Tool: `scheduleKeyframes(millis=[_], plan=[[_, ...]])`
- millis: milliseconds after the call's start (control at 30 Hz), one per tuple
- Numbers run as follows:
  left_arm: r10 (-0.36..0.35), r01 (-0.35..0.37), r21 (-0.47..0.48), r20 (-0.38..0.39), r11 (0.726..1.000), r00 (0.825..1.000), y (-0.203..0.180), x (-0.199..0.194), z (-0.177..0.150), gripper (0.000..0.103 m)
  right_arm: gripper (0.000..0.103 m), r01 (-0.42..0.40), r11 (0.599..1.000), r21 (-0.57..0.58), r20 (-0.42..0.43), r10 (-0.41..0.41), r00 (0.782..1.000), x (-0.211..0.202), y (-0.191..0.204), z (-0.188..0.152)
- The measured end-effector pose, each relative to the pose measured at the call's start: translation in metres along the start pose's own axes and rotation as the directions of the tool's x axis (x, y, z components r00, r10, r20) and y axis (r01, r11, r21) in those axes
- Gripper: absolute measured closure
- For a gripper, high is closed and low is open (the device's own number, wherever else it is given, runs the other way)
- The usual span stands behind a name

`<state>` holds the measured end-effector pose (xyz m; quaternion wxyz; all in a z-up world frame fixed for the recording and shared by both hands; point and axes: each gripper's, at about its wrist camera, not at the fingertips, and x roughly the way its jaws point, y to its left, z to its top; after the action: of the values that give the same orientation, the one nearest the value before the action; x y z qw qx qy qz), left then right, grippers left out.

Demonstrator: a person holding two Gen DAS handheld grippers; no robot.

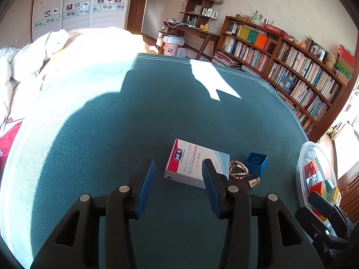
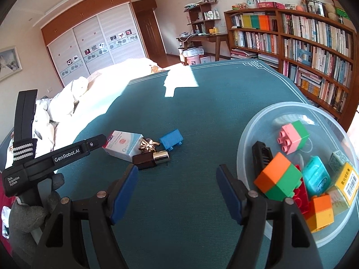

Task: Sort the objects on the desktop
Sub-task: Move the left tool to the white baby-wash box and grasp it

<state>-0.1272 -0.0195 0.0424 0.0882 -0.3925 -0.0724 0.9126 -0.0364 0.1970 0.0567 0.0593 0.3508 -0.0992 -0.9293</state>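
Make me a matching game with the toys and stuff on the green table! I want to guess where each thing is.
Things:
1. blue plastic building block
2. pink-and-green building block
3. white-and-red cardboard box
4. teal floss case

Places:
A. in the clear plastic bowl, by its far wall
B. on the cloth, left of the gold clip
C. on the cloth, right of the gold clip
D. in the bowl, beside the yellow box

Pairs: 1-C, 2-A, 3-B, 4-D

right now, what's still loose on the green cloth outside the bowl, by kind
white and red carton: 1
blue brick: 1
gold clip: 1
black and silver tube: 1
total: 4
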Motion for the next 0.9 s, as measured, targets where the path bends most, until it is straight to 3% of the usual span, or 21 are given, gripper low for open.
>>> scheduleKeyframes(millis=[233, 300, 467, 733, 833, 900], plan=[[-0.083, 0.083, -0.009, -0.010, 0.996, 0.996, -0.006, 0.013, 0.003, 0.055, 0.025, -0.041, 0.998, -0.041, -0.026, 0.040, 0.999, 0.016, 0.020, -0.004], [-0.095, 0.095, -0.002, -0.014, 0.995, 0.995, -0.009, 0.017, 0.004, 0.039, 0.024, -0.048, 0.998, -0.047, -0.034, 0.047, 0.998, 0.022, 0.023, -0.005], [-0.082, 0.083, 0.122, -0.007, 0.989, 0.997, -0.031, 0.024, 0.004, 0.024, 0.024, -0.055, 0.998, -0.043, -0.059, 0.052, 0.997, 0.037, 0.023, -0.008], [-0.002, 0.000, 0.209, 0.005, 0.978, 1.000, -0.035, 0.037, -0.001, 0.023, 0.024, -0.064, 0.998, -0.029, -0.098, 0.061, 0.993, 0.050, 0.016, -0.013], [-0.003, 0.007, 0.176, -0.022, 0.984, 1.000, -0.024, 0.043, -0.002, 0.022, 0.024, -0.068, 0.997, -0.027, -0.108, 0.065, 0.992, 0.051, 0.014, -0.014], [-0.052, 0.058, 0.119, -0.045, 0.991, 0.998, -0.015, 0.046, -0.002, 0.023, 0.024, -0.069, 0.997, -0.030, -0.112, 0.065, 0.992, 0.052, 0.015, -0.015]])
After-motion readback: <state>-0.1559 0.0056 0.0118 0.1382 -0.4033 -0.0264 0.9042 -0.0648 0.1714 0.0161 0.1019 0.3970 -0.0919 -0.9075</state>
